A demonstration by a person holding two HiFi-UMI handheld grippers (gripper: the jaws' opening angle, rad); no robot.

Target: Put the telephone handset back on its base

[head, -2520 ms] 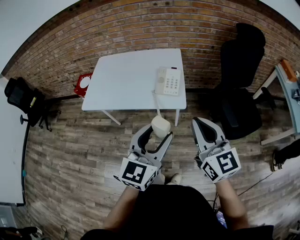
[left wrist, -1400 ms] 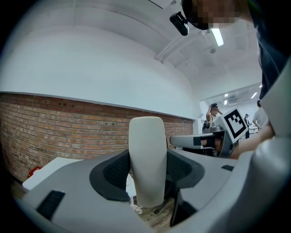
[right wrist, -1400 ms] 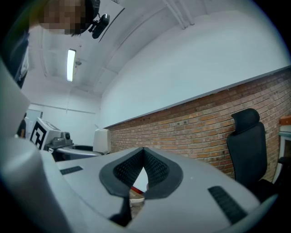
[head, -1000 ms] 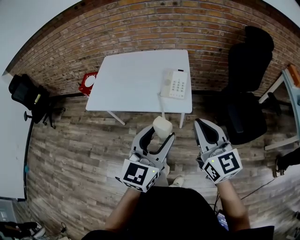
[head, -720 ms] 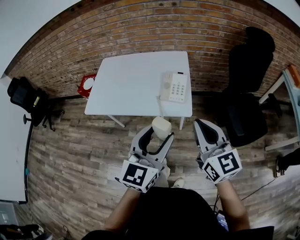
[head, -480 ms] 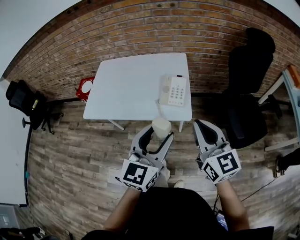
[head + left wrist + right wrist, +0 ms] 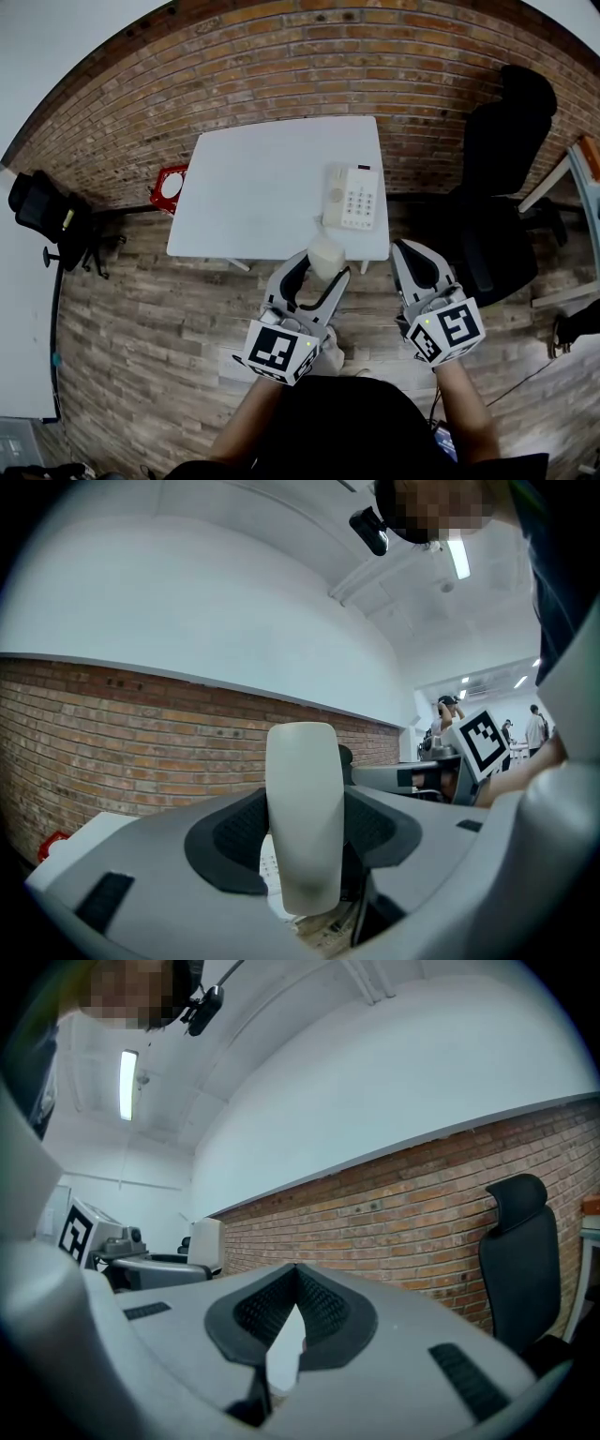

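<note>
A cream telephone base [image 7: 354, 197] with a keypad lies on the right side of the white table [image 7: 262, 192]. My left gripper [image 7: 316, 269] is shut on the cream handset [image 7: 325, 255], which stands upright between the jaws at the table's near edge, just short of the base. In the left gripper view the handset [image 7: 302, 799] fills the gap between the pads, and the base's keypad [image 7: 268, 860] peeks out behind it. A thin cord [image 7: 317, 223] runs from the base toward the handset. My right gripper [image 7: 417, 258] is shut on nothing, to the right of the table's corner.
A black office chair [image 7: 502, 178] stands right of the table, another black chair [image 7: 42, 211] at far left. A red object [image 7: 169, 176] sits by the table's left leg at the brick wall [image 7: 281, 66]. A desk edge [image 7: 586, 164] shows at far right. Wood floor lies below.
Both grippers have come nearer the table. The handset, earlier over the floor in front of the table, is now at its near edge. Neither gripper's grip has changed.
</note>
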